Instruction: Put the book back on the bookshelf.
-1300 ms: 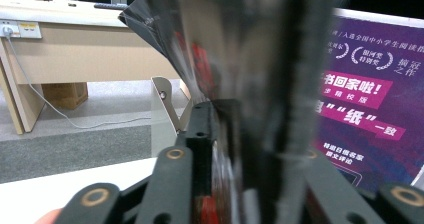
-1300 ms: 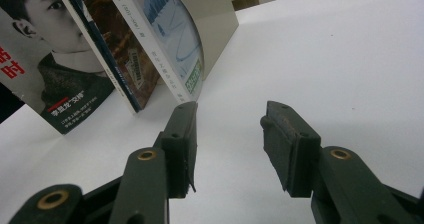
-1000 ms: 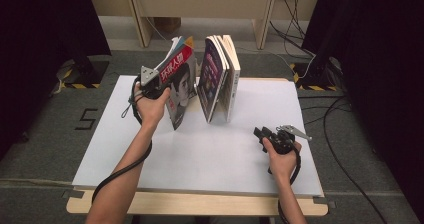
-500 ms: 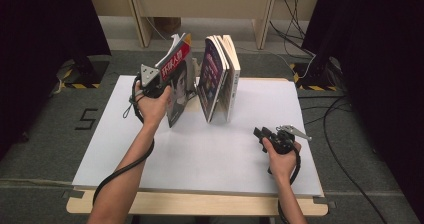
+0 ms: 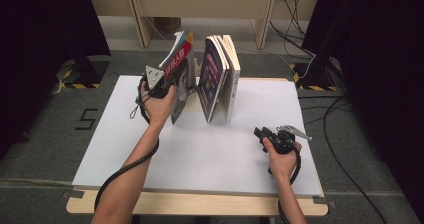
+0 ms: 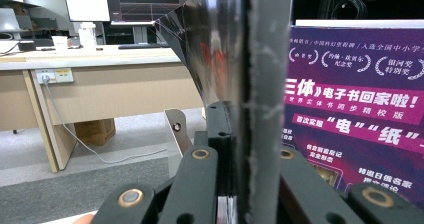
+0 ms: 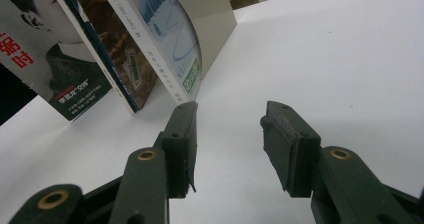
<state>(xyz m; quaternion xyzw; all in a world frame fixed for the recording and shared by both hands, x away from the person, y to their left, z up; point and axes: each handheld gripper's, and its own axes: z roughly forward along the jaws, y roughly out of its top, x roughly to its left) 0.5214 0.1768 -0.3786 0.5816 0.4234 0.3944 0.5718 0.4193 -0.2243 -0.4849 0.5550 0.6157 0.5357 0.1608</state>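
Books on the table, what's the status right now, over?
Left gripper fingers clamped on tilted book. Right gripper open, empty, low over table. Leaning purple-cover stack close beside held book.

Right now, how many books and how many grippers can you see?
Books: 4 (1 held book in the left gripper, and seemingly 3 leaning books)
Grippers: 2 (the left one, plus the right gripper)
Total: 6

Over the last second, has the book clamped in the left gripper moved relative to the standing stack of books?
Yes. The book in the left gripper has swung more upright and edged right, narrowing the gap to the standing stack, which stays put on the table.
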